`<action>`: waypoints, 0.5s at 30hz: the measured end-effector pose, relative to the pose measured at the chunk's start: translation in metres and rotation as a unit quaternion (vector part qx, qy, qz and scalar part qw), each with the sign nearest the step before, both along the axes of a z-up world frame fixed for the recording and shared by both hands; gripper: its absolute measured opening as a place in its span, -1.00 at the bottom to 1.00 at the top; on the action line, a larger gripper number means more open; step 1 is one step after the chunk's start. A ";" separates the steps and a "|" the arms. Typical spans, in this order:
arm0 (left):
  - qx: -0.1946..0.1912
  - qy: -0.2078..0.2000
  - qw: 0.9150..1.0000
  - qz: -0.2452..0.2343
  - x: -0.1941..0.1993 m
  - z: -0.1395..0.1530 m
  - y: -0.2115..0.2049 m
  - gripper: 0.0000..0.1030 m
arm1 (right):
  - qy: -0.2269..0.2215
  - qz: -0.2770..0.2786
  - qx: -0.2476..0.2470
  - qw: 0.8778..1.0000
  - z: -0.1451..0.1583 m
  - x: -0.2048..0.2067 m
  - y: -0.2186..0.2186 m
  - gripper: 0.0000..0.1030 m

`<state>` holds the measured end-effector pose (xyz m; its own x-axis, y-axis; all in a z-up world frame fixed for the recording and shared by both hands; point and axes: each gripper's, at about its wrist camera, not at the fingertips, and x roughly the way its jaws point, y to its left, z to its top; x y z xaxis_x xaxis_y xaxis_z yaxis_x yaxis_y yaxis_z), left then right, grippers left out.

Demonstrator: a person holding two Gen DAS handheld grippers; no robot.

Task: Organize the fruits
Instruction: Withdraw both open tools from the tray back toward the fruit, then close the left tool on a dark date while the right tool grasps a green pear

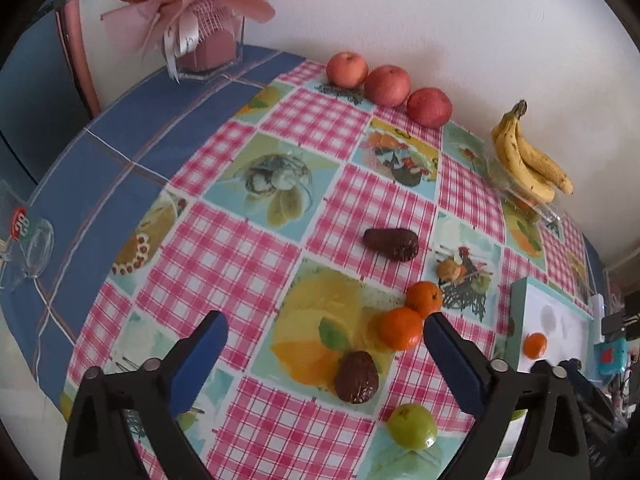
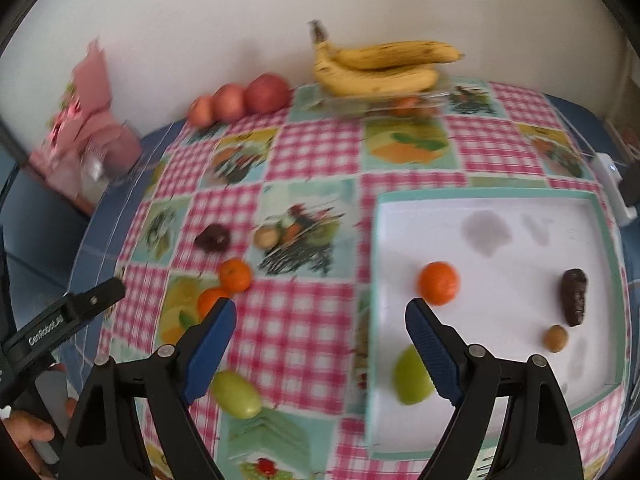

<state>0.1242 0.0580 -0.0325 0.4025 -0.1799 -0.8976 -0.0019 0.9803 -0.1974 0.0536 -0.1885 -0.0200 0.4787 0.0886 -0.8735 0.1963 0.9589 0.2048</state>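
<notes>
In the left wrist view my left gripper (image 1: 326, 322) is open above the checked cloth with nothing between its fingers. Two tangerines (image 1: 400, 328) lie touching by its right fingertip. A dark avocado (image 1: 357, 377) lies just below them, a second one (image 1: 391, 244) farther off, and a green fruit (image 1: 412, 426) nearer. My right gripper (image 2: 320, 308) is open and holds nothing, over the left rim of the white tray (image 2: 500, 200). The tray holds a tangerine (image 2: 439, 283), a dark avocado (image 2: 574, 298), a small brown fruit (image 2: 556, 338) and a green fruit (image 2: 412, 376).
Three red apples (image 1: 387, 85) line the wall at the back. Bananas (image 1: 528, 156) rest on a clear container beside them. A pink bouquet in a clear box (image 1: 208, 44) stands at the far left corner. A glass (image 1: 28, 240) lies at the left table edge.
</notes>
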 end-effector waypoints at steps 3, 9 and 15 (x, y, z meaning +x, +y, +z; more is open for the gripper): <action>-0.007 0.023 1.000 -0.012 0.000 -0.012 -0.006 0.80 | 0.016 0.017 -0.010 1.000 -0.007 0.001 0.015 0.54; -0.017 0.067 0.997 -0.028 0.000 -0.036 -0.016 0.68 | 0.049 0.050 -0.015 0.997 -0.025 0.002 0.039 0.44; -0.026 0.087 0.996 -0.017 0.001 -0.046 -0.009 0.60 | 0.071 0.082 -0.015 0.994 -0.038 -0.001 0.058 0.37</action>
